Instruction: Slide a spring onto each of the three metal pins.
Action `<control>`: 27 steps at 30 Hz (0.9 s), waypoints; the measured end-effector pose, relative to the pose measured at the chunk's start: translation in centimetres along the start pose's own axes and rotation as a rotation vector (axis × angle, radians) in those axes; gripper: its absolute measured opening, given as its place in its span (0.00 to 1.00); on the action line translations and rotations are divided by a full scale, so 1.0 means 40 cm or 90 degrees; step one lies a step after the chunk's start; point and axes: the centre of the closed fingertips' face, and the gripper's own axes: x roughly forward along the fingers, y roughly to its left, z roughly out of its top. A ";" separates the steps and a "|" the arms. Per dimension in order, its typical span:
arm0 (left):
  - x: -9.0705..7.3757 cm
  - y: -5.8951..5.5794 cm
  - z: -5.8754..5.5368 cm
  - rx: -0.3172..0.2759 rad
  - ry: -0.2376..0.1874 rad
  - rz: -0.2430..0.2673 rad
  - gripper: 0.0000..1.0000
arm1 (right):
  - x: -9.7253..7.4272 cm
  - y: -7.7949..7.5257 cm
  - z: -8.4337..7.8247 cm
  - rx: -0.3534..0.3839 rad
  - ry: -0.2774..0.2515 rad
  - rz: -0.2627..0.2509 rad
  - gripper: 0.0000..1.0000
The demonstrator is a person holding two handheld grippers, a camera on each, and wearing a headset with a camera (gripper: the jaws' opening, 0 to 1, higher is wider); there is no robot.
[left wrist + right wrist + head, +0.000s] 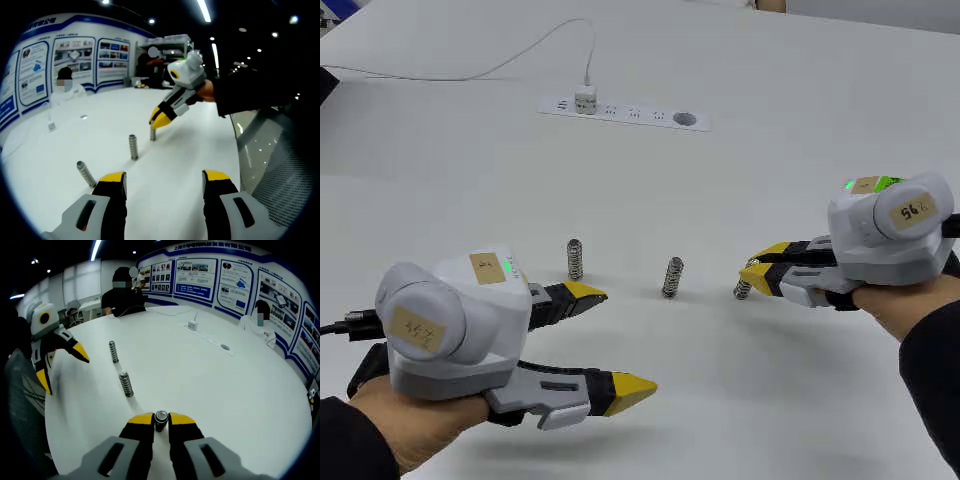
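Closed around the third spring (161,416), the jaws of the right gripper (161,422) pinch it upright on the table, probably to steady it while it seats; its pin cannot be made out inside the coils. From that spring, the middle spring (672,277) stands at 9 o'clock in the head view and the far spring (575,259) farther along the same line, both upright and apart. Nearer the person, at about 7 o'clock, the left gripper (618,340) hovers with its jaws wide apart and empty, likely held clear and ready. A white round table (800,400) carries a power strip (625,111) at 12 o'clock. Blue-and-white wall posters (200,277) ring the room, with seated people beyond.
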 end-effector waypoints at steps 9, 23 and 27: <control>-0.003 0.001 0.001 0.000 0.000 0.001 0.62 | 0.004 -0.002 -0.007 -0.004 0.003 0.001 0.12; -0.009 0.006 0.007 0.001 -0.002 0.008 0.63 | -0.009 -0.008 -0.018 -0.003 0.003 -0.003 0.19; -0.011 0.006 0.008 0.002 -0.003 0.009 0.63 | -0.022 -0.010 -0.016 0.000 -0.009 -0.003 0.22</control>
